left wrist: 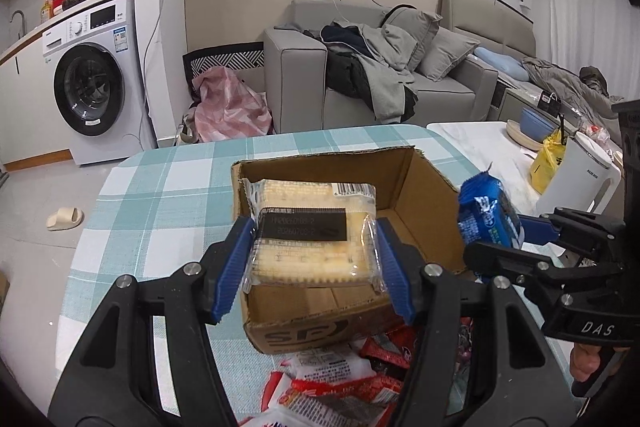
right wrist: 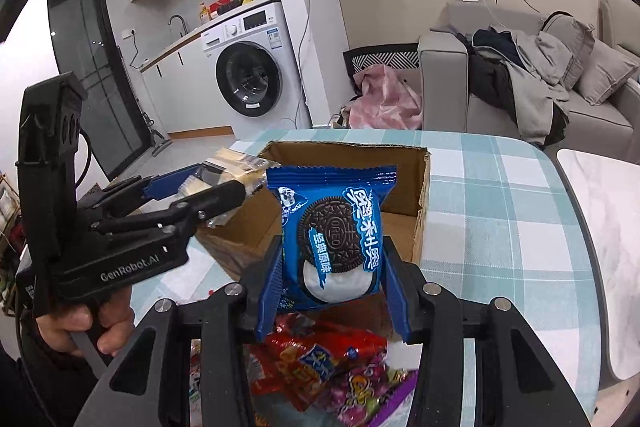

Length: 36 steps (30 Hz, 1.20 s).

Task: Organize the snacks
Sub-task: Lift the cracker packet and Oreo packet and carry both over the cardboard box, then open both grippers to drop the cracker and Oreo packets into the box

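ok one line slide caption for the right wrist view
Right gripper holds blue Oreo packet before open cardboard box on teal checked tablecloth.

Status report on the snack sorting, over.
Left gripper shut on cracker pack. Right gripper shut on Oreo packet. Both above open cardboard box; nothing blocking.

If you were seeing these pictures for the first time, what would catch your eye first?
The bright blue Oreo packet, clamped upright in the right gripper, stands out most. Beside it the left gripper holds a clear cracker pack over the open cardboard box on the checked tablecloth.
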Tool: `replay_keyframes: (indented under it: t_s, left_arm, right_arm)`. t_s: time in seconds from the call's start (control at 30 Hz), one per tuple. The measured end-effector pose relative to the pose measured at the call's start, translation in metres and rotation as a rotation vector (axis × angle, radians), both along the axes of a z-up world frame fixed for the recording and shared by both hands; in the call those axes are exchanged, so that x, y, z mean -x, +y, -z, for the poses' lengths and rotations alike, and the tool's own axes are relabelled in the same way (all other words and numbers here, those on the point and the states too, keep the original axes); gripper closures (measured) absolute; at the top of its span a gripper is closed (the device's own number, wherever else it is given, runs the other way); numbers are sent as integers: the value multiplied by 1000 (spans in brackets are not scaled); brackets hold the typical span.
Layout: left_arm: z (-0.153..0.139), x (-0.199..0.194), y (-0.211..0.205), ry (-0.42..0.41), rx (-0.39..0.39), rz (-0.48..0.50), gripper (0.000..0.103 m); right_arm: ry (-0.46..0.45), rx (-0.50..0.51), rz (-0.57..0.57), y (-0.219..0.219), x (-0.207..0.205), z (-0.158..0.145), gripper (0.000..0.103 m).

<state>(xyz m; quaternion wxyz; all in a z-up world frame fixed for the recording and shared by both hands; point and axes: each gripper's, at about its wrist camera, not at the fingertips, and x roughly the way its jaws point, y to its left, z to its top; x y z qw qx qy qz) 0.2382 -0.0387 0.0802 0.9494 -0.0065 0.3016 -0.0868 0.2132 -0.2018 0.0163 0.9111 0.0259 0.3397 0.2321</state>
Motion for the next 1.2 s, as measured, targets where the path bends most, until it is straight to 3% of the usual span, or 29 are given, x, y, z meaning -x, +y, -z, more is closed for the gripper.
replay_keyframes:
  t_s: [0.57, 0.63, 0.7, 0.83, 0.87, 0.9, 1.2]
  left_arm:
    - [27, -32, -15, 24, -21, 6, 40]
    - [25, -25, -10, 3, -14, 0, 38]
    - [23, -16, -4, -3, -6, 0, 21]
    - [12, 6, 6, -38, 12, 1, 12]
    - [10, 11, 8, -41, 16, 0, 2]
    - [7, 18, 11, -49, 21, -4, 1]
    - [4, 84, 38, -62, 20, -69, 1]
  right_arm:
    - [1, -6, 40, -1, -29, 9, 56]
    - [-24, -9, 44, -2, -23, 5, 47]
    - [-45, -15, 40, -5, -18, 1, 32]
    - [-84, -27, 61, -15, -3, -9, 15]
    - [-90, -31, 66, -18, 1, -11, 8]
    - [-99, -32, 70, -20, 6, -13, 3]
    - [-153, 25, 58, -32, 54, -19, 0]
